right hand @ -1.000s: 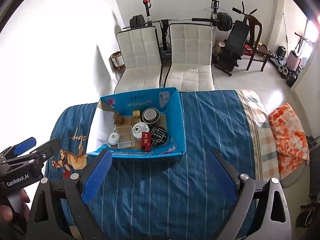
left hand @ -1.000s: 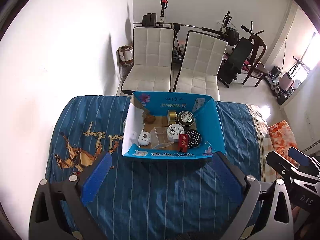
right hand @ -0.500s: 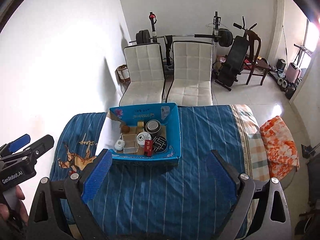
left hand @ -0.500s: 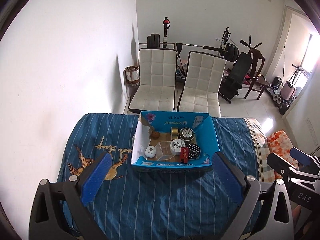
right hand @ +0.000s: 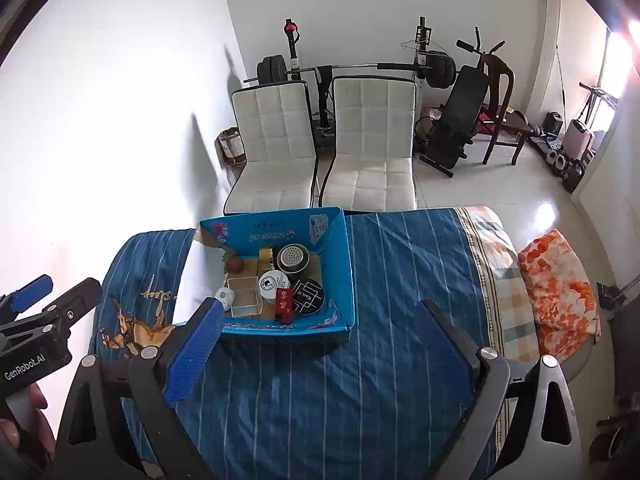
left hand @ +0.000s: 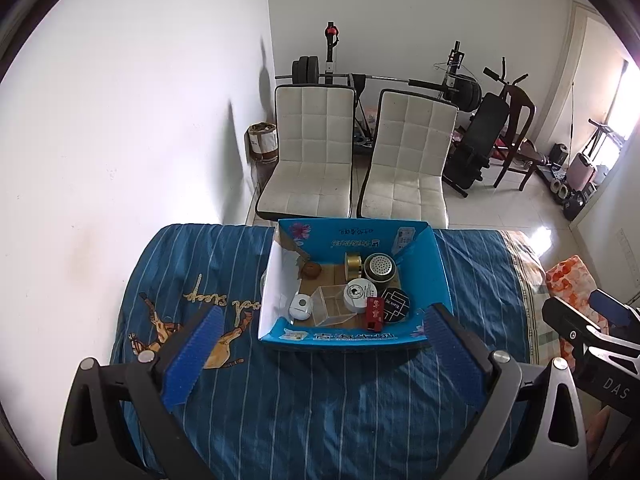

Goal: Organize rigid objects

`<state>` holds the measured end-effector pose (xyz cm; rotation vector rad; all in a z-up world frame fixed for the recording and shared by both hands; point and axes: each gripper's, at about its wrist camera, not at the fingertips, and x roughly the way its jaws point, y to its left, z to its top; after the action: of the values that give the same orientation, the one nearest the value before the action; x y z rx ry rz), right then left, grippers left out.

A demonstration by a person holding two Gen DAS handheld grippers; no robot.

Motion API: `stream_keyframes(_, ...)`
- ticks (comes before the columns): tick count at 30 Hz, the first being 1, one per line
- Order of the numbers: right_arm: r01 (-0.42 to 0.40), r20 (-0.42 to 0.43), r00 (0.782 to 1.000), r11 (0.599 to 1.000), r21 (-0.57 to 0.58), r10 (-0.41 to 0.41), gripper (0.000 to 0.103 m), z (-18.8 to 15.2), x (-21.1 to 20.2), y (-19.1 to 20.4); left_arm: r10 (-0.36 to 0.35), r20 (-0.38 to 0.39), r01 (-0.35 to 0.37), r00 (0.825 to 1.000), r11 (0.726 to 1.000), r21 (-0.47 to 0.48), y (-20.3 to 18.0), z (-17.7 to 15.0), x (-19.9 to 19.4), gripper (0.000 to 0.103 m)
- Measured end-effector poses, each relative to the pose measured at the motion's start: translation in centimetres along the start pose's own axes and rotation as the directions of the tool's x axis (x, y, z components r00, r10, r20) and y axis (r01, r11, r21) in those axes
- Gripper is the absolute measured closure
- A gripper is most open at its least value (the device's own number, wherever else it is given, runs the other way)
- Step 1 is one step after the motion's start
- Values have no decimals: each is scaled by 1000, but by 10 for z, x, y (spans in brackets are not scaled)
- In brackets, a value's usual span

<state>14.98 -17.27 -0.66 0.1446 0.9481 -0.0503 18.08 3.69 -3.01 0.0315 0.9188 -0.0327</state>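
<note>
A blue cardboard box point(left hand: 352, 338) sits on the blue striped bedspread point(left hand: 320, 408); it also shows in the right wrist view point(right hand: 344, 264). Inside it lie a clear plastic case point(left hand: 334, 306), a white round device point(left hand: 301, 306), a white round tin point(left hand: 360, 292), a red small box point(left hand: 375, 314), a black round tin point(left hand: 396, 305), a metal perforated can point(left hand: 382, 266), a gold tape roll point(left hand: 353, 261) and a brown ball point(left hand: 311, 270). My left gripper point(left hand: 324, 354) and right gripper point(right hand: 320, 344) are both open and empty, held back above the bed, short of the box.
Two white padded chairs point(left hand: 312, 152) point(left hand: 408, 160) stand beyond the bed's far edge, with a barbell rack point(left hand: 332, 64) and weight bench point(left hand: 476, 148) behind. An orange patterned pillow point(right hand: 560, 284) lies at the bed's right. A white wall runs along the left.
Both grippers have pulled back and up from the box, so it looks smaller and farther. Both stayed open and empty.
</note>
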Motion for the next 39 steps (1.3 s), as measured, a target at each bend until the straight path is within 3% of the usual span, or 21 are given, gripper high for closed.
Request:
stream_keyframes(13, 20, -19, 1000, 1000, -1, -20, 5, 9, 28, -2, 10, -4, -10, 1000, 1000, 1, 3, 10, 17, 0)
stream_keyframes(39, 31, 0, 1000, 999, -17, -31, 5, 16, 35, -4, 27, 12, -27, 1000, 1000, 12, 6, 14, 18, 0)
